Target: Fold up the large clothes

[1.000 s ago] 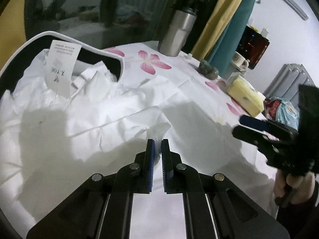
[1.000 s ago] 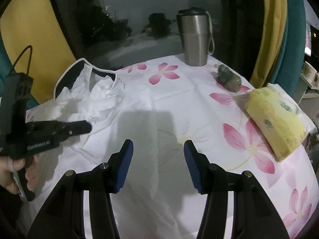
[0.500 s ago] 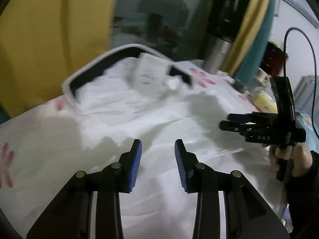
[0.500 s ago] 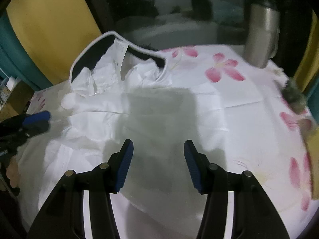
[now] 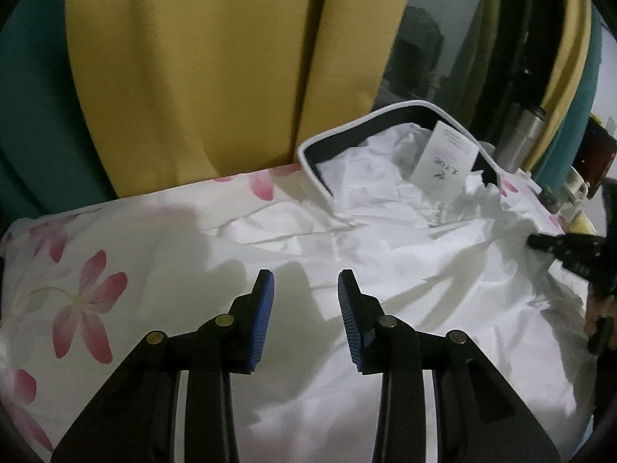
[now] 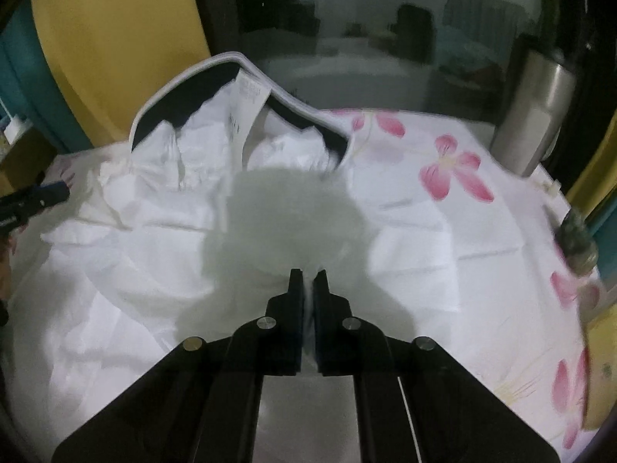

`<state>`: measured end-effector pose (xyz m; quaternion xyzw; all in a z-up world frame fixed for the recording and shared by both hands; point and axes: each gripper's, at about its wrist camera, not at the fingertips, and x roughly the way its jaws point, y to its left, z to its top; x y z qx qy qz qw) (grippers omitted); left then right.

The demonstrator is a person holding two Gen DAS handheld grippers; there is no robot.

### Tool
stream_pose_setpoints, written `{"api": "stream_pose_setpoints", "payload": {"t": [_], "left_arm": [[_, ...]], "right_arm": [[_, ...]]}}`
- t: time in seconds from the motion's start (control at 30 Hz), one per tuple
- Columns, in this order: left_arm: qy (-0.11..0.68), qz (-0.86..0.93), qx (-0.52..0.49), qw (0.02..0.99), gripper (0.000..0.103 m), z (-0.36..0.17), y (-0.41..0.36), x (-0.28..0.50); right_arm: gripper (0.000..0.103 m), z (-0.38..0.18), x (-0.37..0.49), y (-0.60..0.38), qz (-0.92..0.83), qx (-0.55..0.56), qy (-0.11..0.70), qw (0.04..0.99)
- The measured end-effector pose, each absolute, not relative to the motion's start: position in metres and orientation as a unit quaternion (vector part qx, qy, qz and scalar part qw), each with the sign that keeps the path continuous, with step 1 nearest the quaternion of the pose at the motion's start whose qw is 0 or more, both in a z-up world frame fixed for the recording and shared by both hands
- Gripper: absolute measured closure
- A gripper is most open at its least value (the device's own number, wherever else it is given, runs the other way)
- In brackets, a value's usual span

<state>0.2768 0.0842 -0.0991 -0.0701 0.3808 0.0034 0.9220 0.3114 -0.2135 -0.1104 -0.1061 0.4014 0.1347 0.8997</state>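
Note:
A white garment (image 5: 405,270) lies crumpled on the flowered tablecloth (image 5: 77,289). Its dark collar with white piping (image 5: 320,154) and a paper label (image 5: 443,162) are at the far side. My left gripper (image 5: 305,281) is open above the garment's left edge, with nothing between its blue pads. In the right wrist view the garment (image 6: 135,270) fills the left half. My right gripper (image 6: 307,274) has its jaws closing tight on a fold of white cloth near the garment's right edge. Each gripper shows in the other's view: the right gripper (image 5: 555,245) and the left gripper (image 6: 38,196).
A steel tumbler (image 6: 536,115) stands at the far right corner of the table. A dark green stone-like object (image 6: 578,243) and a yellow pack (image 6: 601,366) lie along the right edge. A yellow curtain (image 5: 193,58) and a dark window are behind the table.
The left gripper opened and swung left to the garment's left side. The right gripper moved left over the garment and shut on a fold of cloth.

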Motion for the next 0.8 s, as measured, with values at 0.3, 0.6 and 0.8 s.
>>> {"api": "stream_pose_setpoints", "payload": {"t": [0.3, 0.6, 0.8], "left_arm": [[0.406, 0.020, -0.082, 0.910, 0.066, -0.116, 0.108, 0.273], [0.410, 0.017, -0.088, 0.908, 0.066, -0.119, 0.120, 0.253], [0.403, -0.063, -0.079, 0.909, 0.066, -0.109, 0.091, 0.250]], "right_arm": [[0.098, -0.102, 0.330, -0.222, 0.118, -0.109, 0.395, 0.904], [0.093, -0.117, 0.316, -0.241, 0.116, -0.089, 0.416, 0.897], [0.060, -0.103, 0.331, -0.248, 0.134, -0.082, 0.423, 0.893]]}}
